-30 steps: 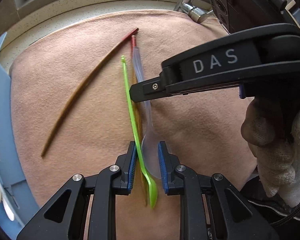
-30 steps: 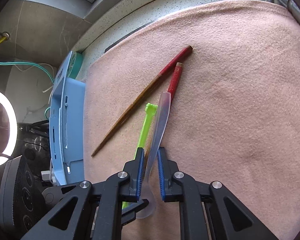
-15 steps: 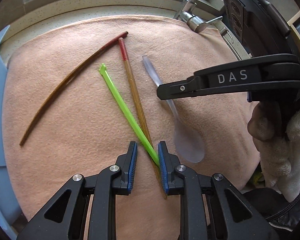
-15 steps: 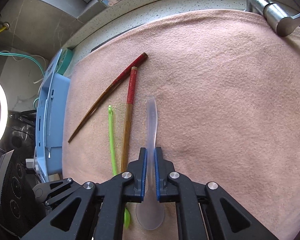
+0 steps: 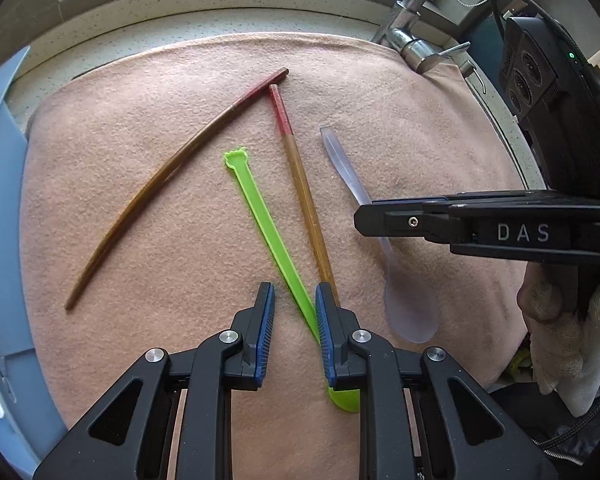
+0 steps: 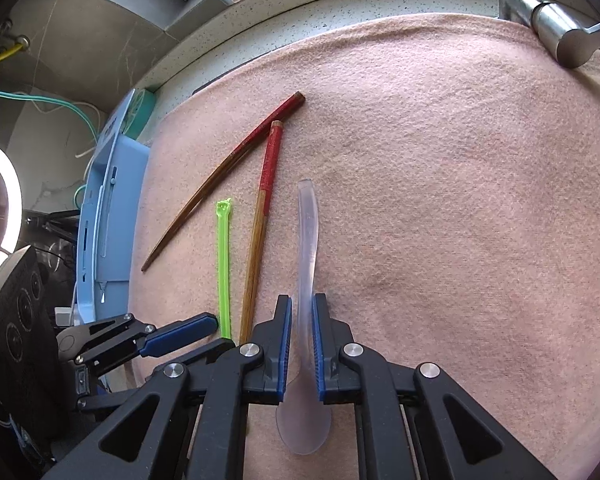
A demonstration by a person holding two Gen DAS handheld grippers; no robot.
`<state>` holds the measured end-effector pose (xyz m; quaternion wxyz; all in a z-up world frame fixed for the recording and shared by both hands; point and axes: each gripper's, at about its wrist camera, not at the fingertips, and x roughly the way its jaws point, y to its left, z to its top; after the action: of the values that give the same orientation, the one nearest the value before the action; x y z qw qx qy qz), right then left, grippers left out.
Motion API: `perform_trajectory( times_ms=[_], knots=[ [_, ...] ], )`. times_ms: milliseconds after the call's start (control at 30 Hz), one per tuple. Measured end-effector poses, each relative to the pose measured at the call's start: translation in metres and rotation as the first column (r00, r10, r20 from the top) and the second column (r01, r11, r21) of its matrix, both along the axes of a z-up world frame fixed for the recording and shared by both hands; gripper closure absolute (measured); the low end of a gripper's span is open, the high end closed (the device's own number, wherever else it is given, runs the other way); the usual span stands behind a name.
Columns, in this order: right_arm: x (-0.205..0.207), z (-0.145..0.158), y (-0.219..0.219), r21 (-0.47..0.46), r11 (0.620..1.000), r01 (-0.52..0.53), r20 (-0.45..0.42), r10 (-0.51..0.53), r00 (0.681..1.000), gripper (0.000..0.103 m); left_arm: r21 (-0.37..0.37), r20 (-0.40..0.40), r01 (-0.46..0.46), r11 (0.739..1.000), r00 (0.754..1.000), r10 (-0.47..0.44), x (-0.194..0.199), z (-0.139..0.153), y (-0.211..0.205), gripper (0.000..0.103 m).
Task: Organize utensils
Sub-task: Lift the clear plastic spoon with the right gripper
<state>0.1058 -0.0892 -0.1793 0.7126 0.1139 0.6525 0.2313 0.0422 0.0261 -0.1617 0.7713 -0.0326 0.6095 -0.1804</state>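
Right tool (image 6: 300,344) clamped on clear spoon (image 6: 307,240); it has dragged the spoon off the pile to the right. Left tool (image 5: 294,320) narrow, green spoon (image 5: 268,232) between jaws, grip likely loose. Utensils now fanned apart on the desk's pink cloth (image 5: 140,240). Count: two spoons, two chopsticks (image 5: 300,184).

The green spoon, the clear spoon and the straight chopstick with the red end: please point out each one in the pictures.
green spoon (image 5: 268,224), left wrist view, middle of its handle.
clear spoon (image 6: 308,240), right wrist view, on its handle, beyond the jaws.
straight chopstick (image 6: 270,160), right wrist view, on its red part.
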Motion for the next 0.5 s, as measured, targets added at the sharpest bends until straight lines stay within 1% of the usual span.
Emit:
perform_trajectory(
  times_ms=[133,267,367,467,500],
  knots=[
    [-0.001,0.000,0.001,-0.014,1.000,-0.001,0.006,0.002,1.000,0.096,0.045,0.011,0.020,0.999,1.000,-0.021,0.005,0.000,0.002,0.085],
    [-0.001,-0.001,-0.003,-0.004,1.000,0.001,-0.002,-0.001,1.000,0.096,0.081,0.012,0.035,0.996,0.999,-0.036,0.003,0.002,0.007,0.085],
    [-0.002,0.000,-0.002,-0.009,1.000,-0.006,0.003,0.006,1.000,0.096,0.071,0.006,0.030,0.997,1.000,-0.031,0.003,0.003,0.014,0.085],
    [-0.004,0.000,0.003,-0.029,0.999,-0.023,0.020,0.023,1.000,0.096,0.103,0.019,0.029,0.994,0.999,-0.031,0.004,0.000,0.010,0.085],
    [-0.005,0.001,0.006,-0.037,0.999,-0.031,0.030,0.032,0.999,0.096,0.126,0.035,0.040,0.991,0.998,-0.045,0.004,0.000,0.004,0.088]
  ],
)
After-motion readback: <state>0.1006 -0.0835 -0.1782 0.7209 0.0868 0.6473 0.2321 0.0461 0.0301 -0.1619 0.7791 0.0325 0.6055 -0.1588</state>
